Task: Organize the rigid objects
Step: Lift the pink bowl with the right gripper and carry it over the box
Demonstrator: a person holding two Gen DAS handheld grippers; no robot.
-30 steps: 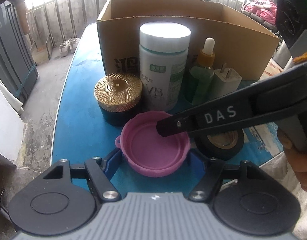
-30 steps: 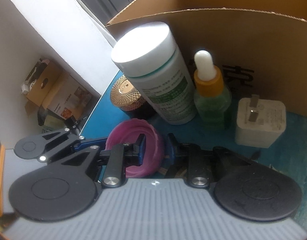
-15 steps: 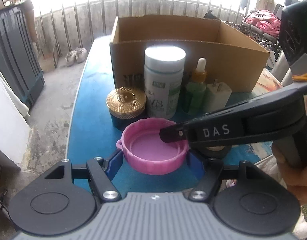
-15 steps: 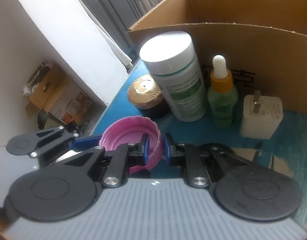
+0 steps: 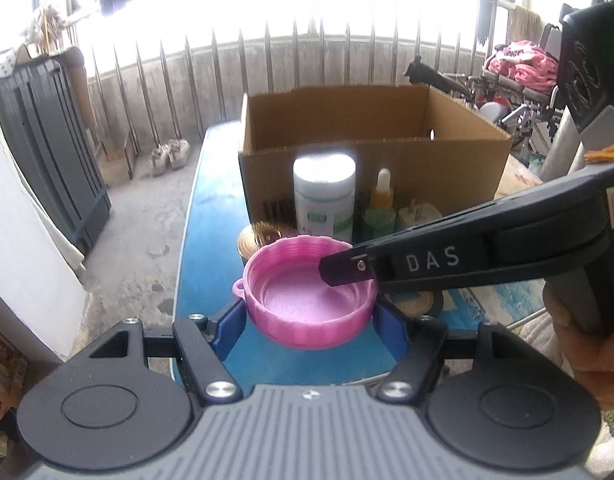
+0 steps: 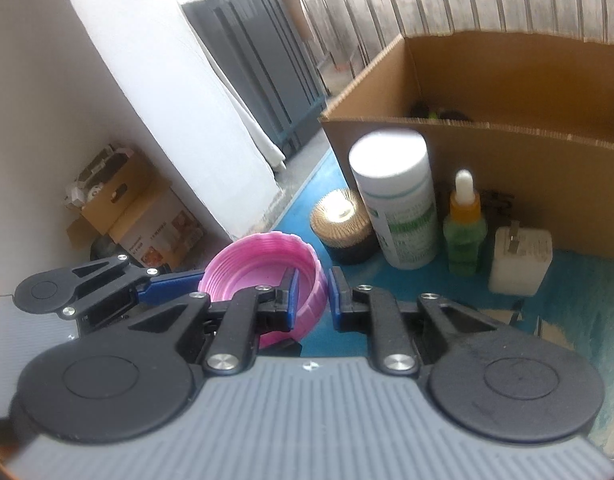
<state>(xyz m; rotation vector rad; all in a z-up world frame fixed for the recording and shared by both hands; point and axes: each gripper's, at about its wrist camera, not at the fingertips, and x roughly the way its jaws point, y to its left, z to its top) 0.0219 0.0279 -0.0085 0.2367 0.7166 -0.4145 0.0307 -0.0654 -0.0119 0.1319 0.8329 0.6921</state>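
Your left gripper [image 5: 310, 322] has its blue pads on either side of the round pink ribbed plastic cap [image 5: 309, 294], which sits open side up between them, raised above the blue tabletop [image 5: 211, 240]. The pads meet the cap's outer wall left and right, so this gripper is pinching it across its width. Your right gripper [image 6: 312, 298] comes in from the right and straddles the cap's near rim: one blue pad lies inside the cup, the other outside its wall. A narrow gap shows between those pads, and you cannot tell from either view whether they press the wall or merely flank it.

Beyond the cap, a row of things stands against the front of an open brown cardboard box [image 5: 387, 168]: a squat dark jar with a gold ribbed lid [image 6: 341, 220], a tall white plastic bottle with a green label [image 6: 395, 200], a small green dropper bottle with an orange collar [image 6: 465, 228], and a white plug adapter [image 6: 521, 260]. A roll of black tape [image 5: 421, 303] lies on the table under your right gripper. Behind the table run a barred railing [image 5: 307, 68] and a dark grey cabinet [image 5: 55, 152]; a white wall stands at the left.
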